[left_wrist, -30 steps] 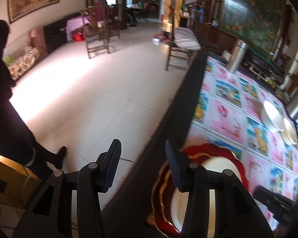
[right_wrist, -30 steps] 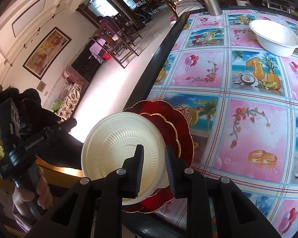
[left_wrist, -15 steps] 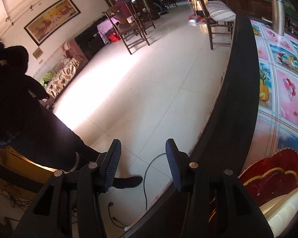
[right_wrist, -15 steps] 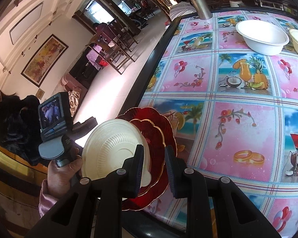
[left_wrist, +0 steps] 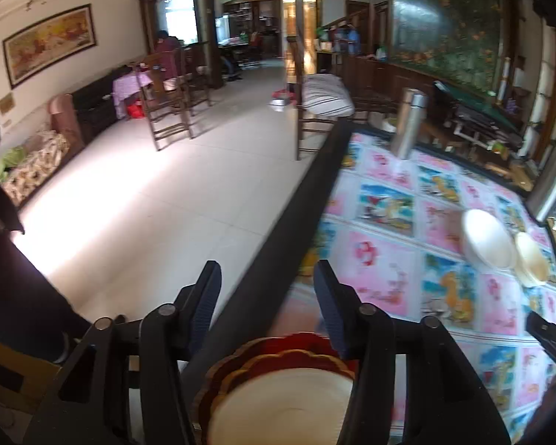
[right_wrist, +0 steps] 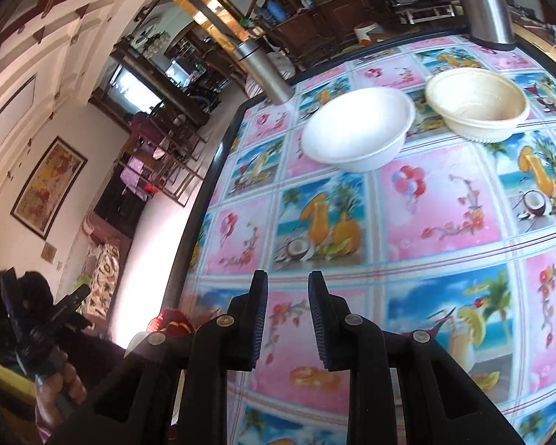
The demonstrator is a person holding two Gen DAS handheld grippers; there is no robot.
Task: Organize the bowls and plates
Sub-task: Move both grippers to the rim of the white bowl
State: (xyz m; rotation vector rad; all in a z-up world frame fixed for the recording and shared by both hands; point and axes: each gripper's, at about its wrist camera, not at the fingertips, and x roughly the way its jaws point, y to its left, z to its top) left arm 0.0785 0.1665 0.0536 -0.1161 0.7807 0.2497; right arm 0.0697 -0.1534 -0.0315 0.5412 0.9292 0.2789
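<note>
The left tongs (left_wrist: 265, 304) are opening with nothing between the fingers, and they hang over the near left edge of the desk (left_wrist: 293, 230), just above a white plate (left_wrist: 281, 408) that lies in the red plates (left_wrist: 241, 363). The right tongs (right_wrist: 287, 315) are a little spread and empty over the bare cloth. Far from them a white bowl (right_wrist: 356, 133) and a cream bowl (right_wrist: 476, 102) stand empty, just beside each other, with free cloth between.
</note>
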